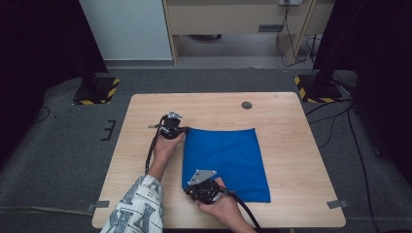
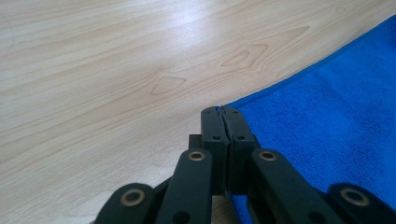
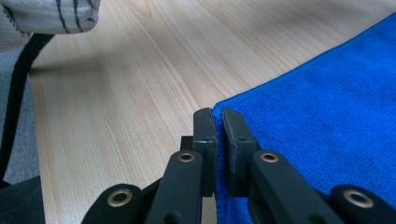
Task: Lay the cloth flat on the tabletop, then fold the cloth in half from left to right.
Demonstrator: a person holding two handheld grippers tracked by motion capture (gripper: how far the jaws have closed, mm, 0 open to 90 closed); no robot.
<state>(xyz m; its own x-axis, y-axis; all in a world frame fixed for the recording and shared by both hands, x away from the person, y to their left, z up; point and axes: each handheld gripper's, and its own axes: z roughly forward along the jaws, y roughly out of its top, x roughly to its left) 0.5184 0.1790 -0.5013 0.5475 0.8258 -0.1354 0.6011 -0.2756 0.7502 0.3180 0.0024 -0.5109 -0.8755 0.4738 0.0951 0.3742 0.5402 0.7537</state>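
Blue cloth (image 1: 228,160) flat on wooden table (image 1: 286,145), left gripper (image 1: 171,127) and right gripper (image 1: 203,187) at its left corners.

A blue cloth (image 1: 226,162) lies spread flat on the wooden tabletop (image 1: 291,145), roughly at its middle and a little toward the near edge, well clear of the right edge. It is a plain, deep-blue, fine-piled rectangle, longer from far to near than across, with a neat stitched hem; its far edge sags slightly in the middle. Its far-left corner (image 2: 224,108) is pinched between black jaws pressed tight together, and its near-left corner (image 3: 219,112) sits between another pair of jaws that are almost closed on it.
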